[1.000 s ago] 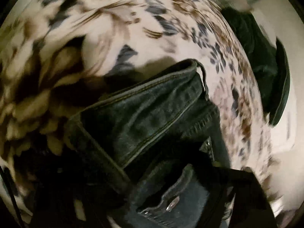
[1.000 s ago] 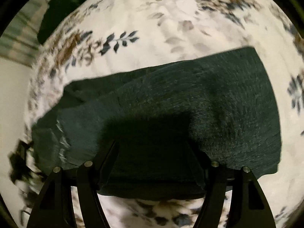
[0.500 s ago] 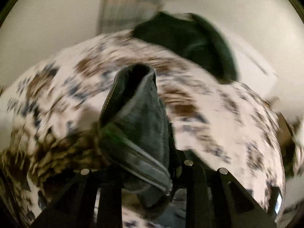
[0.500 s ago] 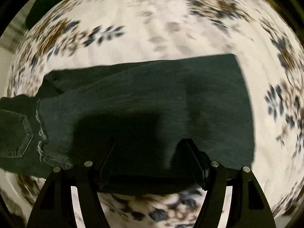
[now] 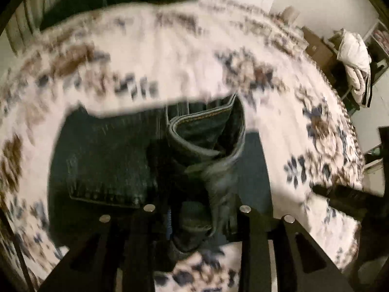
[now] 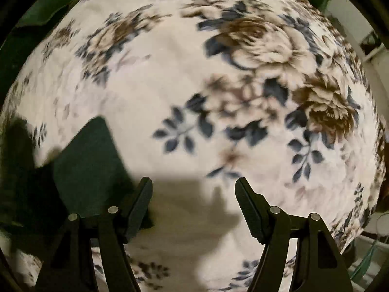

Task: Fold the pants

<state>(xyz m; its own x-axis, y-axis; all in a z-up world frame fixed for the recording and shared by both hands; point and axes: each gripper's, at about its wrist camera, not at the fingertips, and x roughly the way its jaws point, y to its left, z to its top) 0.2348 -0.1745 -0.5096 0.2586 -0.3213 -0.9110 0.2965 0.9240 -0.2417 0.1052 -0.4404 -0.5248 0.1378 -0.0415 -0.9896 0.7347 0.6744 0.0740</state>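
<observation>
Since the earlier frame, the right gripper point(image 6: 193, 200) has let go and swung off the pants point(image 5: 109, 155); its fingers point(image 6: 139, 202) hang released over the flowered bed point(image 6: 170, 60), with only a dark leg corner at their left. Meanwhile the left gripper point(image 5: 195, 215) has carried the waistband point(image 5: 206, 131) across, and now holds that bunched denim clenched above the layer lying flat on the bed, probably to lay one half over the other.
</observation>
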